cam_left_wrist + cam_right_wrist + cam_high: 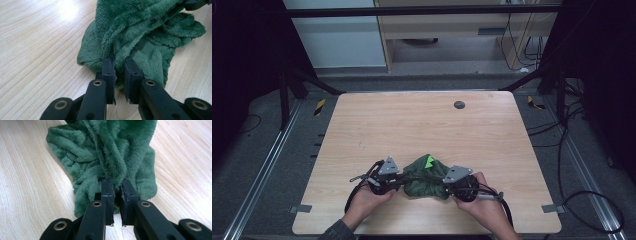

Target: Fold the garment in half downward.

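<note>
**A:** Where's the cloth sitting for you right now?

**B:** Your green fleece cloth point(426, 177) lies bunched in a heap on the wooden table point(412, 125), towards your edge of it and well short of the round dark plug point(459, 104) set in the far part of the tabletop. A bright green patch point(430, 161) shows on the side of the heap that faces the plug.

**A:** And the two grippers?

**B:** Your left gripper point(398, 181) is at the left end of the heap, your right gripper point(447, 187) at the right end, so the cloth lies between them. Both are nearer to you than the plug, each in a hand that comes in from your edge of the table.

**A:** Is the left one clamped?

**B:** Yes. In the left gripper view your left gripper point(119, 65) has its jaws drawn nearly together, pinching a ridge of the cloth point(140, 32) at the tips. The rest of the fabric spreads away beyond them across the table point(37, 50).

**A:** The right one too?

**B:** The same. In the right gripper view your right gripper point(117, 185) is clenched on a raised fold of the cloth point(107, 150), with only a thin gap between the pads. The heap rests on the table point(27, 195) to either side of that fold.
</note>
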A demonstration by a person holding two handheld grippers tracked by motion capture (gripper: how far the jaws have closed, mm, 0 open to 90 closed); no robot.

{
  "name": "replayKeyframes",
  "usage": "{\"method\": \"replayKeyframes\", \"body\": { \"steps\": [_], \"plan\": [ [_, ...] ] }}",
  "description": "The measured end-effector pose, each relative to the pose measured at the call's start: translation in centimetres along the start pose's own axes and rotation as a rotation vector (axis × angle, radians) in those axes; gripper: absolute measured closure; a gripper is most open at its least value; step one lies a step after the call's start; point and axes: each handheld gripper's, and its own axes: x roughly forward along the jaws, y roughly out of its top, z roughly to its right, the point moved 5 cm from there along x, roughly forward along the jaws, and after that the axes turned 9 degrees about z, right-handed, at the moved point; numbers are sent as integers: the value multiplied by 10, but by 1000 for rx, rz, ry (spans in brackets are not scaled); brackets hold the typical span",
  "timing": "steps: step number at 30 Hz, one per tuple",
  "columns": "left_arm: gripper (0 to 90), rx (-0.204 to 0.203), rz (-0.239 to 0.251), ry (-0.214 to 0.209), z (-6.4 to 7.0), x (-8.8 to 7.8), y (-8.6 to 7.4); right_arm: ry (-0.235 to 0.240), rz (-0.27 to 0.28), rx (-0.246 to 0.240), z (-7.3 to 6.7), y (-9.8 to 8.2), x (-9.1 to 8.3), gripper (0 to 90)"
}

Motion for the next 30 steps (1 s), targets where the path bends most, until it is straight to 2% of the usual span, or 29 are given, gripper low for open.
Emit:
{"method": "replayKeyframes", "body": {
  "steps": [9, 17, 19, 22, 26, 30],
  "plan": [
    [812, -12, 11, 0, 1, 2, -4, 1, 11, 7, -6, -9, 0, 849],
    [820, -5, -2, -15, 7, 6, -7, 12, -16, 25, -9, -20, 2, 859],
    [820, -12, 0, -8, 4, 9, -5, -1, -20, 31, -3, -20, 6, 860],
    [818, -24, 8, 17, -3, 16, 1, -37, -19, 64, 13, -18, 14, 860],
    [817, -35, 12, 51, -13, 23, 6, -77, 24, 134, 34, -12, 27, 858],
    [817, -29, 6, 54, -12, 23, 0, -67, 31, 111, 28, -15, 28, 852]
  ]
}}
